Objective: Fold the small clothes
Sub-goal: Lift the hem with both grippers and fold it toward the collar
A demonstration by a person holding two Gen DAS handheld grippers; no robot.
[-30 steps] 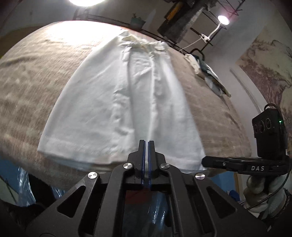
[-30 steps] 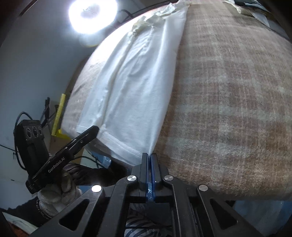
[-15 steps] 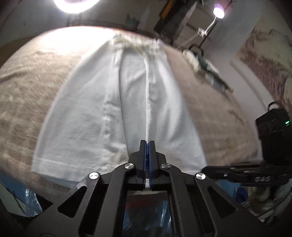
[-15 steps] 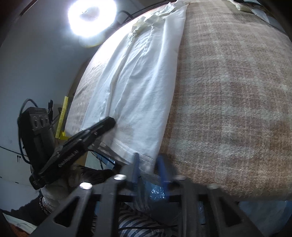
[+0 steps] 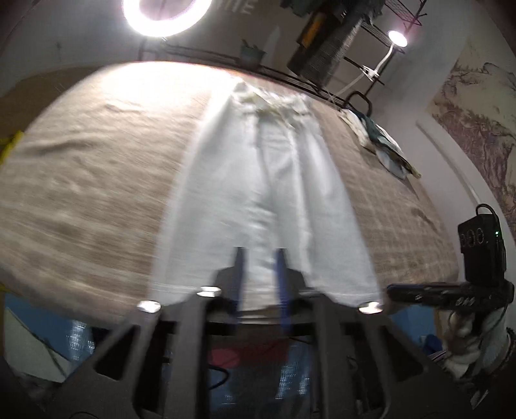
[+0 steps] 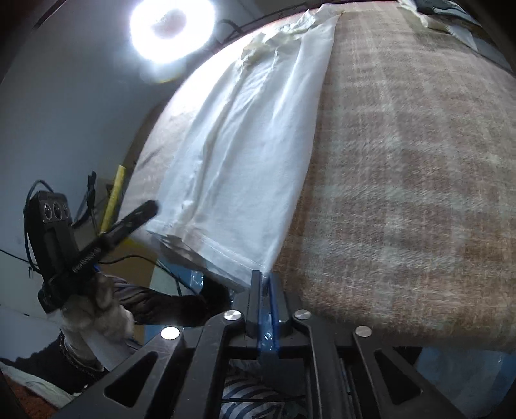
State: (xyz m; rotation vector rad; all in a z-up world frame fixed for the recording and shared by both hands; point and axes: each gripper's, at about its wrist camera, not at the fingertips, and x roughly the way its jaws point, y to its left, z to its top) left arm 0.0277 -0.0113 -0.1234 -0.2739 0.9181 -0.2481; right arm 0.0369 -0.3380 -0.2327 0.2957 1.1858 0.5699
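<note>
White shorts [image 5: 264,180] lie flat on the plaid cloth of the table [image 5: 80,193], waistband at the far end and hem at the near edge. My left gripper [image 5: 259,258] hovers just off the middle of the hem. Its jaws are opening, and the cloth shows past the gap with neither pad touching it. In the right wrist view the shorts [image 6: 245,161] run up the left side of the table [image 6: 403,193]. My right gripper [image 6: 264,280] is closing to a narrow slit on the hem's right corner, which sits between its tips. A gloved hand [image 6: 96,309] carries the left gripper [image 6: 146,208].
A ring light [image 5: 164,16] glares beyond the table's far edge. A small pile of other clothes [image 5: 383,145] lies at the far right of the table. A yellow bar [image 6: 113,199] leans off the left edge. The right gripper [image 5: 396,290] shows beside the hem corner.
The left gripper went from shut to open and drew back and up from the hem. The right jaws spread wide half a second ago and have narrowed onto the hem corner.
</note>
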